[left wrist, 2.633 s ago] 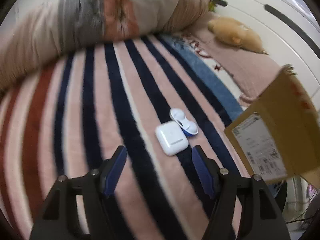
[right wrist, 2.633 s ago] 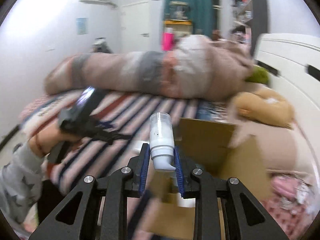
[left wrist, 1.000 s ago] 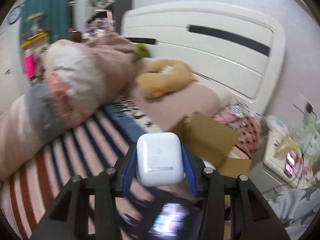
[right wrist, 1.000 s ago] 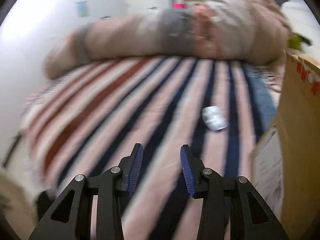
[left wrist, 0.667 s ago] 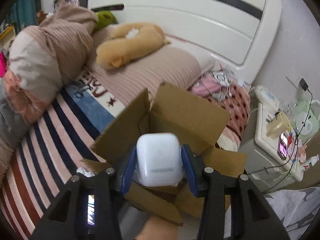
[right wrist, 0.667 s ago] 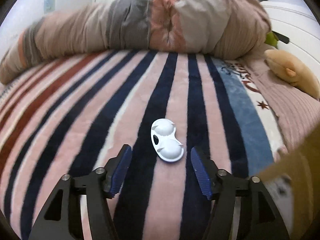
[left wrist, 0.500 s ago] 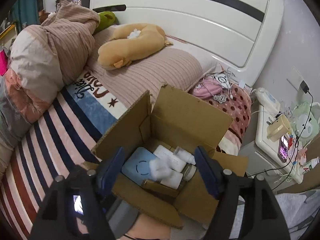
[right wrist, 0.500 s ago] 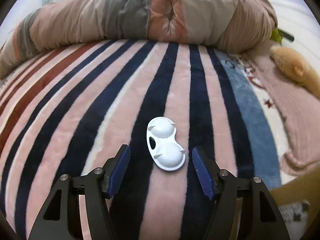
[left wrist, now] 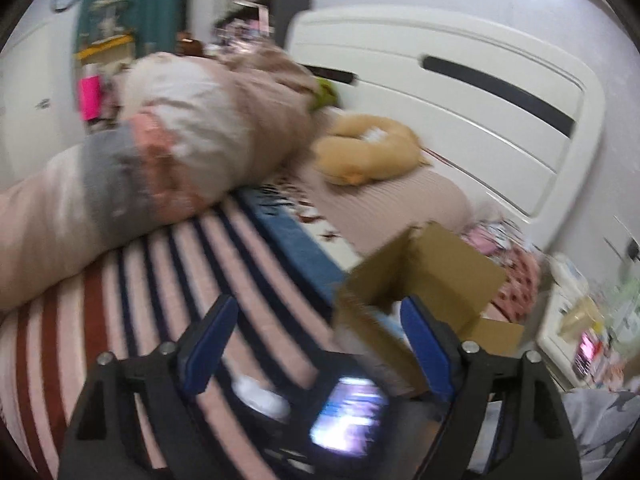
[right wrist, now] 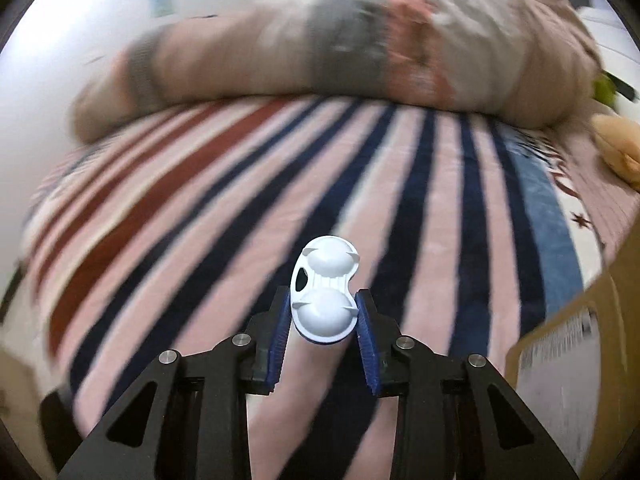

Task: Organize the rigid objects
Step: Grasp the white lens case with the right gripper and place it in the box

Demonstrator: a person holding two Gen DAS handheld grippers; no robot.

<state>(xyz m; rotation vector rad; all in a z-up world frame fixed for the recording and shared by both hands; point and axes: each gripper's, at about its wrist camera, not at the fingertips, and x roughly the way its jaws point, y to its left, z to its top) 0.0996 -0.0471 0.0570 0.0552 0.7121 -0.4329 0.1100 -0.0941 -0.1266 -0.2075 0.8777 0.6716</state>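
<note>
My right gripper (right wrist: 323, 320) is shut on a white two-domed plastic case (right wrist: 325, 288) and holds it above the striped blanket (right wrist: 224, 208). My left gripper (left wrist: 316, 336) is open and empty, above the bed, left of the open cardboard box (left wrist: 424, 276). Below it, blurred, I see the other gripper's body with a lit screen (left wrist: 348, 416) and a white object (left wrist: 260, 396). The box's labelled side (right wrist: 560, 364) shows at the right edge of the right wrist view.
A rolled duvet (left wrist: 160, 168) lies across the far side of the bed. A tan plush toy (left wrist: 368, 148) rests on a pink pillow by the white headboard (left wrist: 480, 92). A cluttered nightstand (left wrist: 580, 340) stands beyond the box.
My left gripper dropped the white earbud case into the box, opened, and swung back over the bed. My right gripper closed on the white domed case and lifted it off the blanket.
</note>
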